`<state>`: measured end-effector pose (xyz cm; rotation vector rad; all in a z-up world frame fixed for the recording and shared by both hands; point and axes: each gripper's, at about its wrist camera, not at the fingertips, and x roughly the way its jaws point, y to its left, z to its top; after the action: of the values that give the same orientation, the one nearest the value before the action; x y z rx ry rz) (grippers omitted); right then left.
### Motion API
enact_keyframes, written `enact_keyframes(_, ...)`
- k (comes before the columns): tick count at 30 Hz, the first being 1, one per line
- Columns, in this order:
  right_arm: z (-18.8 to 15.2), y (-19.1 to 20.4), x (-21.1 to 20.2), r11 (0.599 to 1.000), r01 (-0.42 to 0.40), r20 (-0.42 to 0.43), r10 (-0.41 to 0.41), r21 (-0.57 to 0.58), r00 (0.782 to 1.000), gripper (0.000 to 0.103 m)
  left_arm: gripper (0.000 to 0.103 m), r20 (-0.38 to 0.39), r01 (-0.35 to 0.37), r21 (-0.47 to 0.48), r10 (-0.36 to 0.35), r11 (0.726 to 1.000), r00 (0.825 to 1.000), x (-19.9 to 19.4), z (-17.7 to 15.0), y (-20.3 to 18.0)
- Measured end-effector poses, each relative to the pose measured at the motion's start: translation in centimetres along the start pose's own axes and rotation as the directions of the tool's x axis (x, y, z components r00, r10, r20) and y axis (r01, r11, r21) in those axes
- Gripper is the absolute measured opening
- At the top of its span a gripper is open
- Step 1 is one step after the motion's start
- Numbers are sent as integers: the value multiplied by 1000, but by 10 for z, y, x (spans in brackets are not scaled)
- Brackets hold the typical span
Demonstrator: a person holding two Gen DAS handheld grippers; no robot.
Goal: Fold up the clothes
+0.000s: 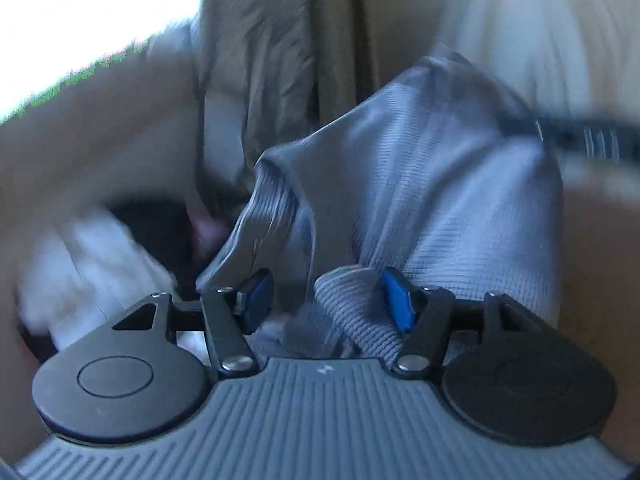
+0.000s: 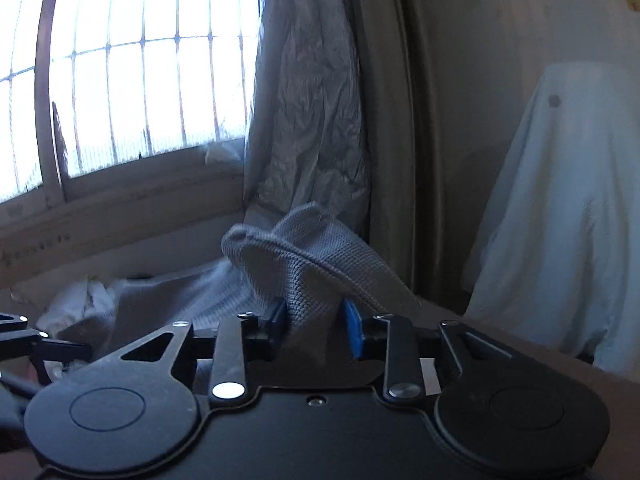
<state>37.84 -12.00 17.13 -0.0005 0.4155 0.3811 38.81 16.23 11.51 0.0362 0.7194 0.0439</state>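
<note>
A grey ribbed knit garment [image 1: 420, 184] rises in a bunched heap in front of my left gripper [image 1: 328, 304]. Its ribbed hem [image 1: 352, 312] lies between the blue pads and leans on the right one, with a gap to the left pad; the jaws stand open. Another fold drapes over the left fingertip [image 1: 256, 296]. In the right wrist view the same grey garment [image 2: 304, 256] stands up in a folded peak. My right gripper [image 2: 316, 324] has a bunch of that cloth squeezed between its blue pads. The view from the left wrist is blurred.
A crumpled curtain [image 2: 312, 112] and a barred window [image 2: 140, 60] stand behind the garment. White cloth [image 2: 84, 304] lies at the left, and a white sheet [image 2: 560, 220] covers something at the right. Part of the left gripper's linkage [image 2: 36, 344] shows at the left edge.
</note>
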Motion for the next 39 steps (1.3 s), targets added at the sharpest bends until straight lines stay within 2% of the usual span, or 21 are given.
enact_keyframes(2,-2,4,1,1000,10,-10,-10,-16,1000,45,61,-1,18,-40,-18,999,1000,4,0,4)
enact_keyframes(7,-4,7,3,998,42,4,-43,52,999,54,61,19,-34,-14,35,999,999,-14,-10,-17)
enact_keyframes(9,-9,8,-21,992,39,106,-51,117,993,55,63,44,-60,10,59,998,997,-29,-13,-26)
enact_keyframes(10,-14,9,-40,988,27,171,-52,150,984,65,66,60,-73,21,71,997,996,-44,-18,-27)
enact_keyframes(11,-19,10,-62,984,8,232,-50,179,971,73,74,77,-86,32,83,996,994,-58,-23,-28)
enact_keyframes(12,-27,11,-82,978,-8,271,-49,207,961,85,79,92,-96,41,92,995,991,-75,-28,-30)
enact_keyframes(13,-36,12,-101,972,-20,287,-49,234,957,88,86,104,-97,42,92,994,990,-96,-32,-31)
enact_keyframes(14,-46,13,-119,966,-27,292,-51,258,955,88,87,114,-94,46,88,995,990,-115,-37,-33)
enact_keyframes(17,-75,17,-155,954,33,204,-97,297,974,88,91,92,-46,73,39,996,995,-150,-59,-51)
enact_keyframes(20,-95,19,-173,958,99,98,-130,270,987,88,91,18,-25,62,24,998,1000,-171,-78,-68)
enact_keyframes(24,-109,19,-191,969,109,10,-114,222,993,88,91,-45,-8,38,9,999,999,-191,-89,-86)
enact_keyframes(28,-121,24,-210,970,116,-42,-110,216,993,88,91,-77,-3,45,7,999,997,-202,-102,-104)
enact_keyframes(33,-131,38,-239,972,126,-78,-113,198,991,88,92,-35,-93,98,97,991,995,-226,-129,-127)
enact_keyframes(39,-142,57,-264,975,135,-103,-118,174,988,88,96,-25,-97,74,99,993,995,-258,-155,-131)
